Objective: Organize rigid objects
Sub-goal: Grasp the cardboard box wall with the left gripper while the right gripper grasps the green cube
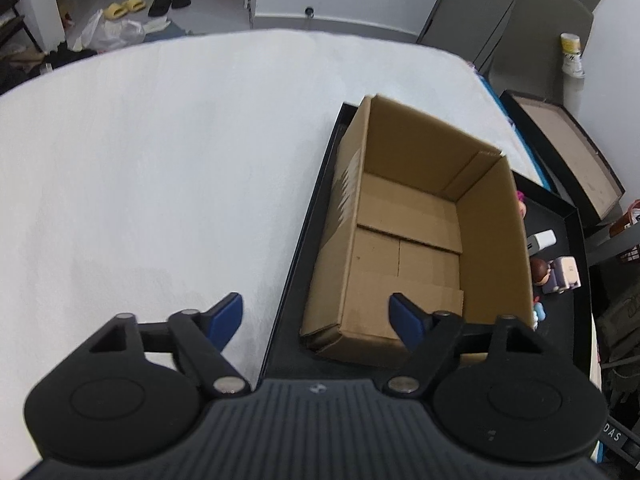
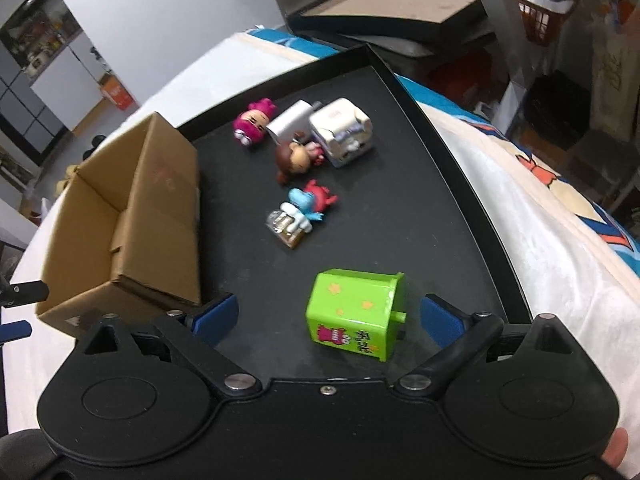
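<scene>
An empty open cardboard box (image 1: 412, 236) stands at the left end of a black tray (image 2: 460, 168); the box also shows in the right wrist view (image 2: 132, 216). On the tray lie a green toy box (image 2: 356, 316), a blue and red figure (image 2: 304, 212), a brown-haired doll (image 2: 298, 158), a pink figure (image 2: 252, 122) and a white toy block (image 2: 344, 130). My right gripper (image 2: 328, 316) is open, its blue fingers either side of the green toy box, apart from it. My left gripper (image 1: 316, 316) is open and empty over the box's near left corner.
The tray rests on a white bed cover (image 1: 160, 160). A second black tray lid (image 2: 384, 8) lies beyond the bed. Shoes and bags (image 1: 120, 16) are on the floor far off. A patterned blanket (image 2: 560, 200) lies right of the tray.
</scene>
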